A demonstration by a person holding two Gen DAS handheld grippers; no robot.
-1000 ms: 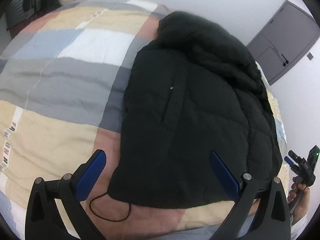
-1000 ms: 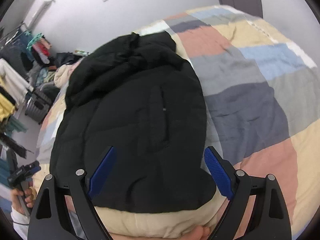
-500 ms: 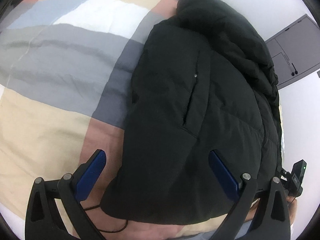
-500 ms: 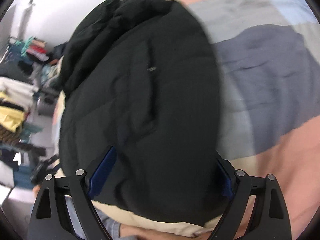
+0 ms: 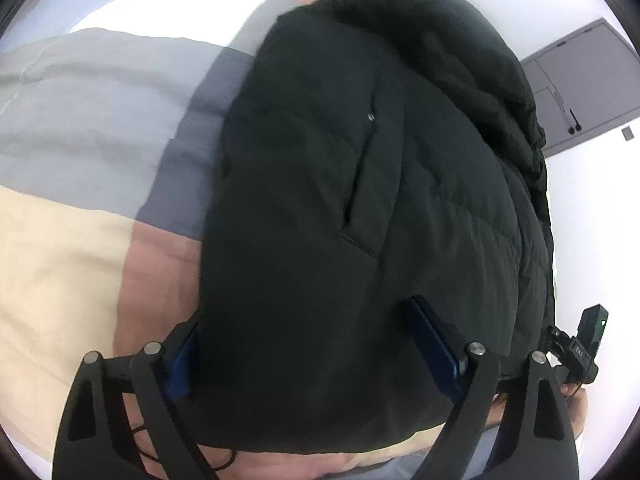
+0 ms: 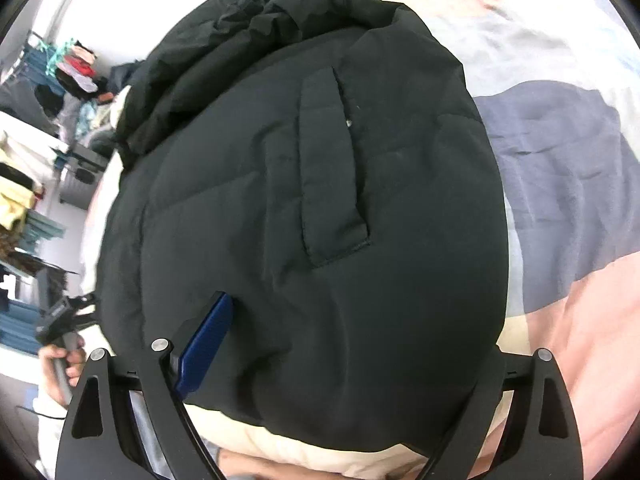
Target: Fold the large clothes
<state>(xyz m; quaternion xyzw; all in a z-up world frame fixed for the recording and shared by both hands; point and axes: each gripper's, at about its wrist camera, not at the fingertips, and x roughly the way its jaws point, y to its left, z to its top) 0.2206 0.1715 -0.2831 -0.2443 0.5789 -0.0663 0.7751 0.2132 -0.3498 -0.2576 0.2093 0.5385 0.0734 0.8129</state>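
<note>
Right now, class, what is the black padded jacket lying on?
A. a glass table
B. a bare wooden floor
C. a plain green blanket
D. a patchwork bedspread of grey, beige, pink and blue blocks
D: the black padded jacket lies on the patchwork bedspread, whose coloured blocks show beside it in both views.

Readable text: we find none | black jacket (image 5: 360,220): no label or brand showing, only a small metal snap | patchwork quilt (image 5: 80,120): plain colour blocks, no lettering in view | device on the other gripper (image 5: 580,348): small white marks, too blurred for us to read | grey door (image 5: 580,80): unmarked
</note>
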